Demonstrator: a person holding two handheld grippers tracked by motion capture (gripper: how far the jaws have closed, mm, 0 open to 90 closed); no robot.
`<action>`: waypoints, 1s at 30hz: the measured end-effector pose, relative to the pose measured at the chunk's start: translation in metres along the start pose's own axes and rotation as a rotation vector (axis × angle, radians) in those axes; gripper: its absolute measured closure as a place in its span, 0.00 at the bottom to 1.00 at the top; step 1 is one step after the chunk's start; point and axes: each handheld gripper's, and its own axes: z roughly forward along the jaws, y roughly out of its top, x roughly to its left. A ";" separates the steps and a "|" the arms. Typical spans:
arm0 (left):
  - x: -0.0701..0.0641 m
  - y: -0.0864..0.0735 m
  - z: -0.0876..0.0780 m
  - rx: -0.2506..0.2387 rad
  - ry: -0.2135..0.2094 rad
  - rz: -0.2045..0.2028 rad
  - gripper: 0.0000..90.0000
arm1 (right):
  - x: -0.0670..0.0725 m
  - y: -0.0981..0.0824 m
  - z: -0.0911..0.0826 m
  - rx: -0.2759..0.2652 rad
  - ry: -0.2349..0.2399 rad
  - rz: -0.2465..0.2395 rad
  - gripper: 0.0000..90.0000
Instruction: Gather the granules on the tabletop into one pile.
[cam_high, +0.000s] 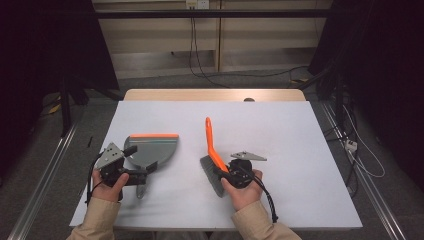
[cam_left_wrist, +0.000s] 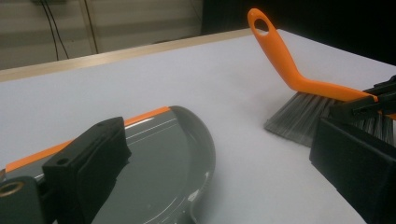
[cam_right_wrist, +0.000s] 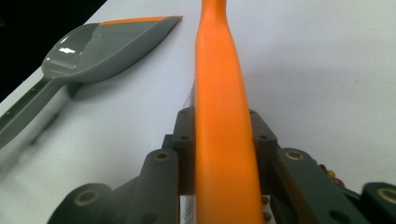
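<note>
A grey dustpan with an orange lip lies flat on the white table, its handle pointing toward the person. My left gripper hovers over its near end, open; in the left gripper view the jaws stand wide apart over the dustpan and press on nothing. A hand brush with an orange handle and grey bristles is to the right. My right gripper is shut on its handle just above the bristles. In the right gripper view the jaws clamp the orange handle from both sides, and the dustpan lies off to the left.
The table's far edge is a wooden strip. Cables run across the floor behind the table and along its right side. The brush rests its bristles on the tabletop.
</note>
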 end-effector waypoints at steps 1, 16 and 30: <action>0.000 0.000 0.000 0.001 0.001 0.005 0.05 | 0.000 0.000 -0.001 -0.001 -0.004 0.000 0.79; -0.001 0.001 0.000 -0.002 0.000 0.004 0.05 | -0.009 -0.003 -0.011 -0.011 -0.028 0.013 0.79; -0.002 0.000 0.001 0.002 -0.002 0.003 0.05 | -0.018 -0.003 -0.019 -0.015 -0.049 0.022 0.79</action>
